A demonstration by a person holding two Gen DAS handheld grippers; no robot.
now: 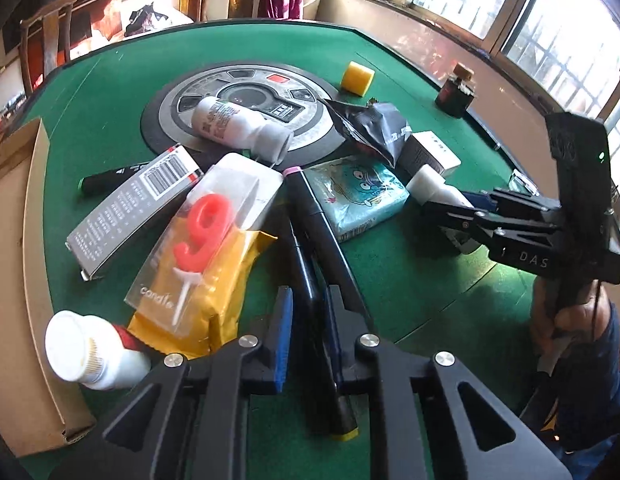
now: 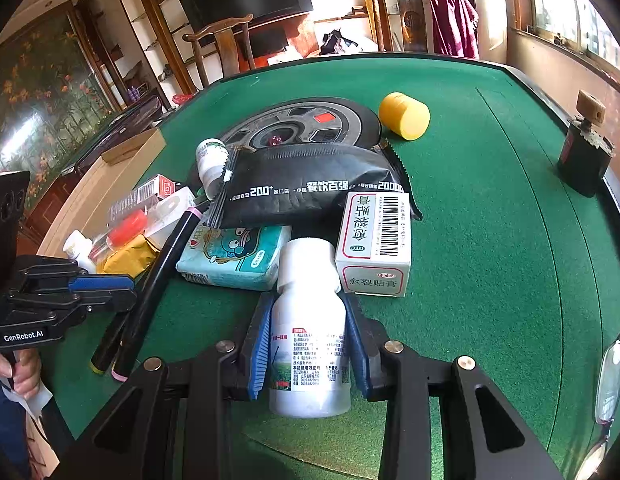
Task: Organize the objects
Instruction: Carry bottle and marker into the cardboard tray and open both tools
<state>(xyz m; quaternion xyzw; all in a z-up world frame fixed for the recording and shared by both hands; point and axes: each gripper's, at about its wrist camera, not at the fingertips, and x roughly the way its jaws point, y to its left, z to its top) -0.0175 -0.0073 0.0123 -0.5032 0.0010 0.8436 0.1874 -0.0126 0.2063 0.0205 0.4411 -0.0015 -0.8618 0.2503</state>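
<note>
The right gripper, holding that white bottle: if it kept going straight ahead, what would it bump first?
Probably the white medicine box, which sits just beyond the white bottle's cap in the right gripper; depth is hard to judge.

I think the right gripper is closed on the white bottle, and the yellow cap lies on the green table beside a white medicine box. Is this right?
Not quite. The right wrist view shows the yellow cap lying apart on the green table, nearest the round centre plate, not the white medicine box. The right gripper is indeed closed on the white bottle.
</note>
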